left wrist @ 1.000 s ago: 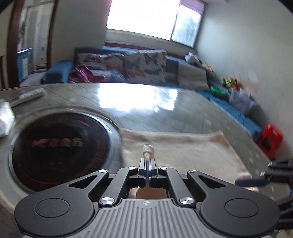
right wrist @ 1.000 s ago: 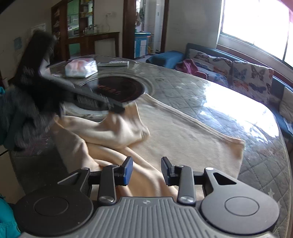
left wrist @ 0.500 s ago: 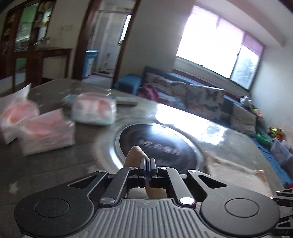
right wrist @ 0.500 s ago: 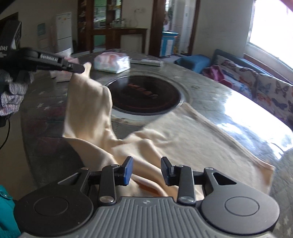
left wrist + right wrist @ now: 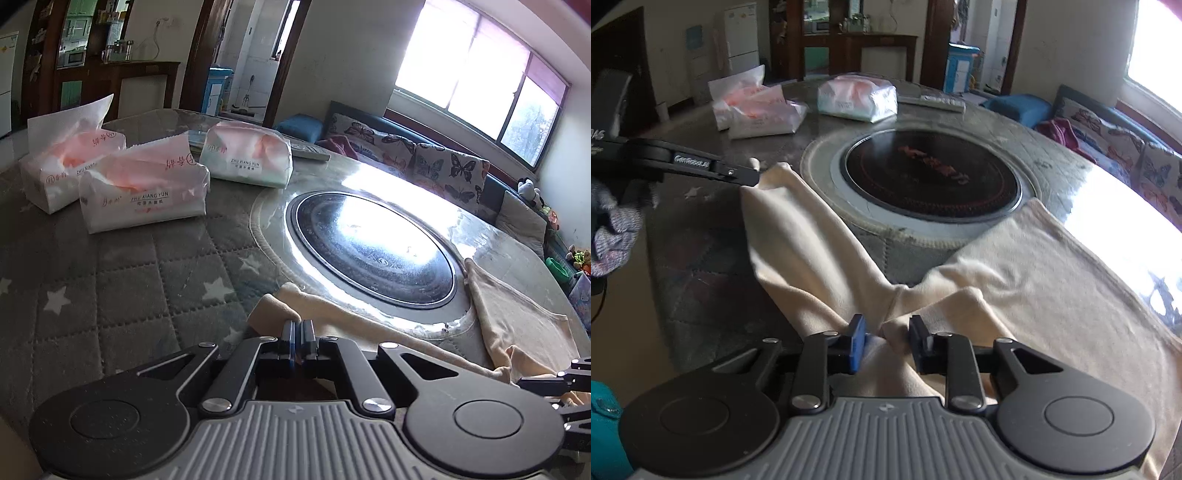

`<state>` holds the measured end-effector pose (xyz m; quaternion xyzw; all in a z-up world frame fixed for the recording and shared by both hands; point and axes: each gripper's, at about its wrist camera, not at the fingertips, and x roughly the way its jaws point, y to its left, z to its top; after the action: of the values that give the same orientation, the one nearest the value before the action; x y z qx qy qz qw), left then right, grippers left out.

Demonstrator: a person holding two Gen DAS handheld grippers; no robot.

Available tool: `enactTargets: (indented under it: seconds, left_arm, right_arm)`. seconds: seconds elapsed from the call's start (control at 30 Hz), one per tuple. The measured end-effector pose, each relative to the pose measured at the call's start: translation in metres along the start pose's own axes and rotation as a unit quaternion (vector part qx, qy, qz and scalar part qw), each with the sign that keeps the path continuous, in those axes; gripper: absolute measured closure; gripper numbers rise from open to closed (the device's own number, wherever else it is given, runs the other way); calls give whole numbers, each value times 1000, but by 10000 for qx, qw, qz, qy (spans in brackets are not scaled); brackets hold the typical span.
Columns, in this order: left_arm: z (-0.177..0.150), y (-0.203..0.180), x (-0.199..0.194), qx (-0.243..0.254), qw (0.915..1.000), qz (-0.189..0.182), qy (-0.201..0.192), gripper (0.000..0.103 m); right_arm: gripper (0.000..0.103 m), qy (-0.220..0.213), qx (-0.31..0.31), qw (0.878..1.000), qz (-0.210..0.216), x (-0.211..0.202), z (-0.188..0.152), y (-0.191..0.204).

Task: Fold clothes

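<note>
A cream garment [image 5: 1015,266] lies on the round table, its body spread to the right and one sleeve [image 5: 798,229] stretched out to the left. My left gripper [image 5: 301,326] is shut on the sleeve's cuff [image 5: 275,308], low over the grey quilted table cover; it also shows in the right wrist view [image 5: 753,177] holding the cuff end. My right gripper [image 5: 886,341] is open, its jaws either side of a bunched fold of the garment [image 5: 897,332] near the table's front edge.
A black round hotplate [image 5: 932,177] in a raised grey ring sits mid-table. Three tissue packs [image 5: 144,192] and a remote [image 5: 942,103] lie beyond it. A sofa with butterfly cushions [image 5: 436,162] runs under the window.
My left gripper has carried the cuff leftward and down, stretching the sleeve out flat toward the table cover. My right gripper stayed open and came closer to the bunched fold.
</note>
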<state>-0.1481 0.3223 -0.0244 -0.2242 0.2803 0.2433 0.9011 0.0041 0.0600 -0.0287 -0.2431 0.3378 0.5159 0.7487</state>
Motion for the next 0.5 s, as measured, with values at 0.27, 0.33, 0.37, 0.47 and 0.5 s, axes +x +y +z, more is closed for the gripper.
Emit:
enactTargets:
  seconds: [0.27, 0.33, 0.37, 0.47, 0.5]
  left_arm:
    - [-3, 4, 4, -92, 9999, 10, 78, 98]
    - [-3, 6, 4, -114, 9999, 20, 96, 96]
    - [-3, 6, 5, -115, 9999, 28, 102, 96]
    - [-2, 4, 6, -82, 9999, 58, 113, 96]
    - [-2, 4, 6, -68, 9999, 72, 115, 96]
  right_arm:
    - [98, -95, 247, 9996, -119, 2, -1, -5]
    - [99, -238, 265, 9992, -192, -6, 0, -7]
    - [99, -343, 290, 9987, -247, -13, 1, -9]
    - [99, -643, 465, 9954, -534, -38, -2, -23]
    - [99, -731, 547, 9937, -653, -47, -5, -29]
